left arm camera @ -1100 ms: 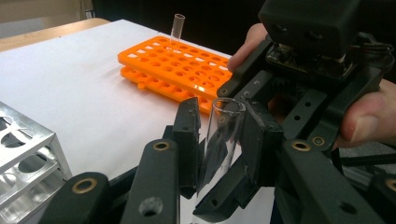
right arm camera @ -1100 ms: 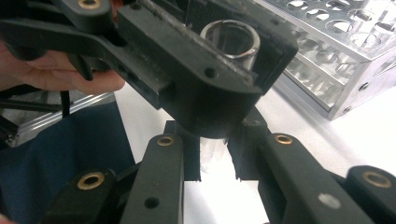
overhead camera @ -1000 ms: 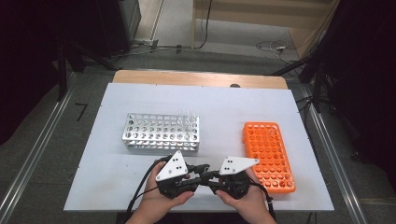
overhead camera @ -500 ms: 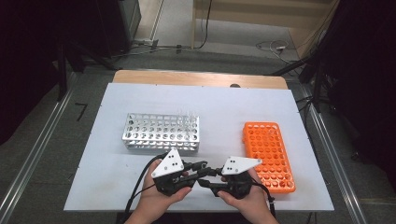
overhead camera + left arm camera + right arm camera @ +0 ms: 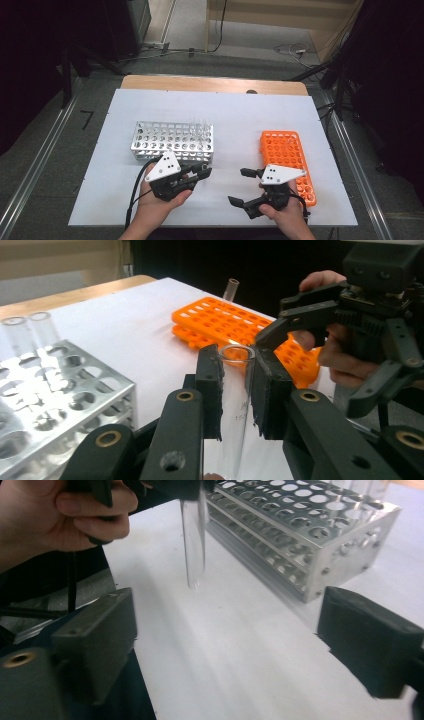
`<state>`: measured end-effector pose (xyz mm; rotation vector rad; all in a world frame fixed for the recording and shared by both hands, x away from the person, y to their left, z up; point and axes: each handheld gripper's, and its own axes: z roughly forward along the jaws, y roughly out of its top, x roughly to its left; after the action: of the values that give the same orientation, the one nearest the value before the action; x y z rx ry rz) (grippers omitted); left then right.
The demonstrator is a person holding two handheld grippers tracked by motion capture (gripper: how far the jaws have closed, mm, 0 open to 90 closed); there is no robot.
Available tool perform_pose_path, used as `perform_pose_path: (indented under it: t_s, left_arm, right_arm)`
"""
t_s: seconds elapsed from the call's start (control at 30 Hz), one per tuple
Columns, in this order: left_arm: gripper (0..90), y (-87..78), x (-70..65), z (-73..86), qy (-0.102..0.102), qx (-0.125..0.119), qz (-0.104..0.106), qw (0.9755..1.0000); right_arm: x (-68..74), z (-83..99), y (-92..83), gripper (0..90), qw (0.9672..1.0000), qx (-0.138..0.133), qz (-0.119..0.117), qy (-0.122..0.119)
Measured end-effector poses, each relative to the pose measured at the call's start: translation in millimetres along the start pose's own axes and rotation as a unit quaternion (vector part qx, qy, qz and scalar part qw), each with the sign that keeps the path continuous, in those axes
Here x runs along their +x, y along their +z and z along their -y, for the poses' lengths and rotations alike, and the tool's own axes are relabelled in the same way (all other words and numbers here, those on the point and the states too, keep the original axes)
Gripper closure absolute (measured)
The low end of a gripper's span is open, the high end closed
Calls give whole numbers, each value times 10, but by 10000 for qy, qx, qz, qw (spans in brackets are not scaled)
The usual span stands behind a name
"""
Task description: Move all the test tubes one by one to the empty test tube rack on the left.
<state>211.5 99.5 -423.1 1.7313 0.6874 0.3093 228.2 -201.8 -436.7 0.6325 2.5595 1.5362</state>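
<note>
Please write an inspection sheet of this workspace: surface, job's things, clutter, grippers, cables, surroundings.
Surface: white table top, bare around the racks.
Job's things: clear glass test tube, upright; metal tube rack with two tubes at one end; orange tube rack with one tube.
Clutter: nothing seen.
Grippers: left gripper shut on the test tube; right gripper open after just opening, nothing between its jaws.
Cables: black cable trails from the left gripper.
Surroundings: grey floor, floor cables beyond the table.

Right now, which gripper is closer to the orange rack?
Right. The right gripper hovers open just beside the orange tube rack, while the left gripper, shut on a glass test tube, sits by the metal rack.
</note>
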Motion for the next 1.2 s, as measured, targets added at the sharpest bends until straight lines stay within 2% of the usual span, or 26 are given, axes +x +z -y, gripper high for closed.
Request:
perform_pose_path:
  t_s: [0.1,0.37,0.6,0.73,0.9,1.07,1.2]
  left_arm:
    - [755,-61,69,-37,-50,-72,-93,9999]
    - [754,-190,257,-156,-115,-226,-411,9988]
    - [755,-198,432,-271,-142,-241,-600,9978]
    - [754,-179,524,-320,-135,-239,-705,9971]
    - [754,-162,669,-375,-230,-289,-874,9955]
    - [754,-163,807,-426,-282,-413,-1117,9925]
    - [754,-137,909,-464,-262,-371,-1254,9911]
  right_arm:
    - [-71,37,-102,2,10000,-53,54,56]
    - [-265,134,-372,0,9985,-212,398,318]
    - [-418,222,-573,0,9969,-276,607,412]
    - [-519,264,-697,0,9950,-358,789,505]
    - [-635,322,-834,0,9921,-446,1001,610]
    - [-721,378,-917,0,9896,-487,1142,725]
    - [-753,415,-937,0,9892,-437,1187,739]
